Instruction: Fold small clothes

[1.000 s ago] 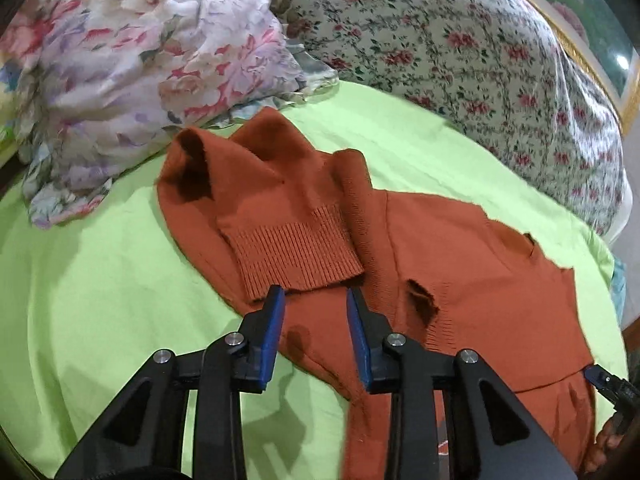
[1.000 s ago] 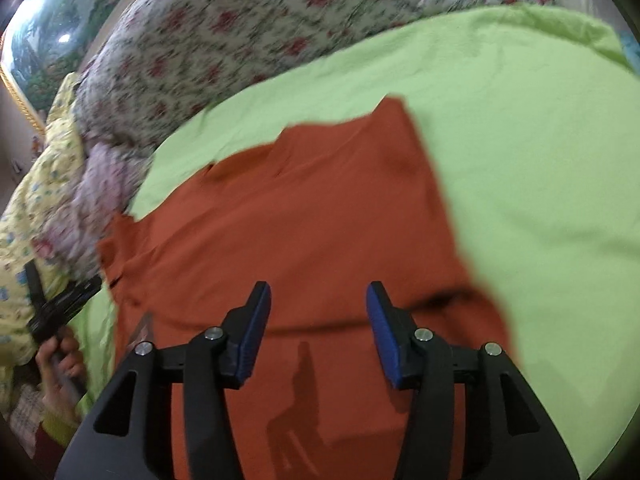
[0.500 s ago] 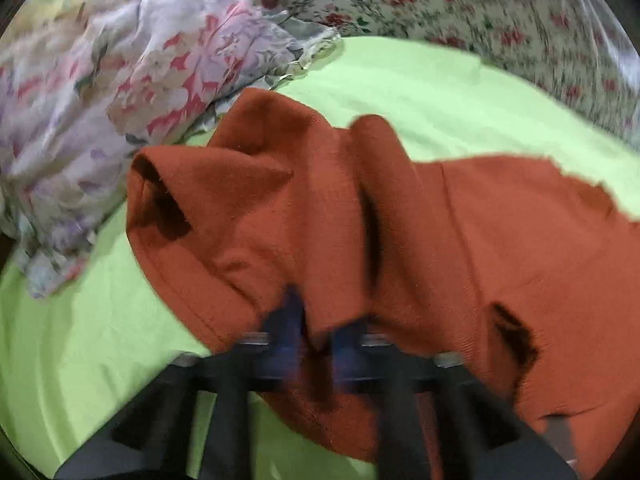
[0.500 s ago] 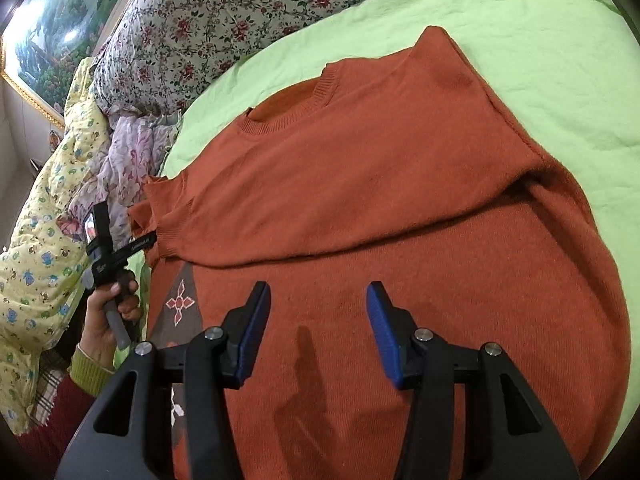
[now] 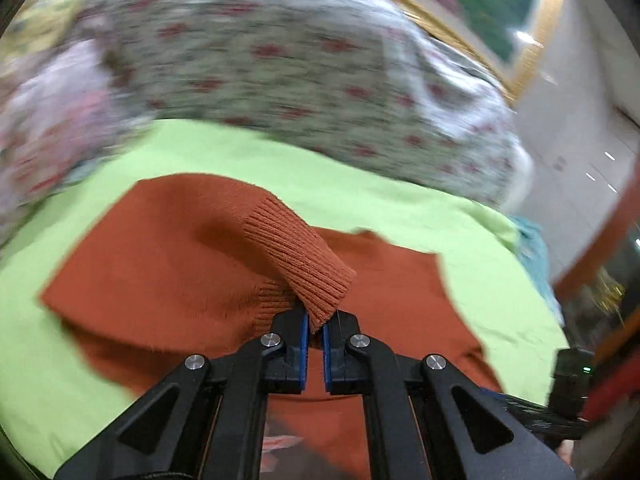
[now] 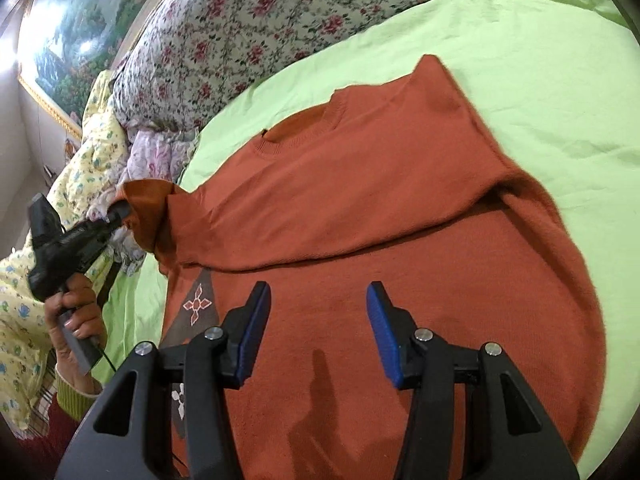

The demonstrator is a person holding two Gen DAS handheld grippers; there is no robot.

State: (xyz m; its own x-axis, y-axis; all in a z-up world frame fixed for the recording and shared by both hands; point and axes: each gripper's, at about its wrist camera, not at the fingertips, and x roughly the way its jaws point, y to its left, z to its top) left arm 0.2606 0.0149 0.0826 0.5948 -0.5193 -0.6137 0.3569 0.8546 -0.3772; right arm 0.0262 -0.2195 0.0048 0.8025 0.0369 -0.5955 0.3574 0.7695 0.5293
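A rust-orange knitted sweater (image 6: 400, 208) lies spread on the lime-green sheet (image 6: 540, 80), with one sleeve folded across its chest. In the left wrist view my left gripper (image 5: 315, 326) is shut on the ribbed cuff (image 5: 304, 256) of the other sleeve and holds it lifted above the sweater body (image 5: 160, 264). The right wrist view shows the same left gripper (image 6: 120, 210) at the far left, in a hand (image 6: 76, 312), pulling that sleeve up. My right gripper (image 6: 318, 336) hovers open over the sweater's lower body, nothing between its blue pads.
A floral quilt (image 6: 256, 40) is heaped along the far side of the bed, with a pink flowered cloth (image 6: 156, 152) and a yellow printed blanket (image 6: 92, 160) at the left. A framed landscape picture (image 6: 68, 48) hangs on the wall behind.
My left gripper shut on the sleeve cuff and lifted it, swinging right over the sweater. The right gripper stayed open and shifted a little over the sweater's body.
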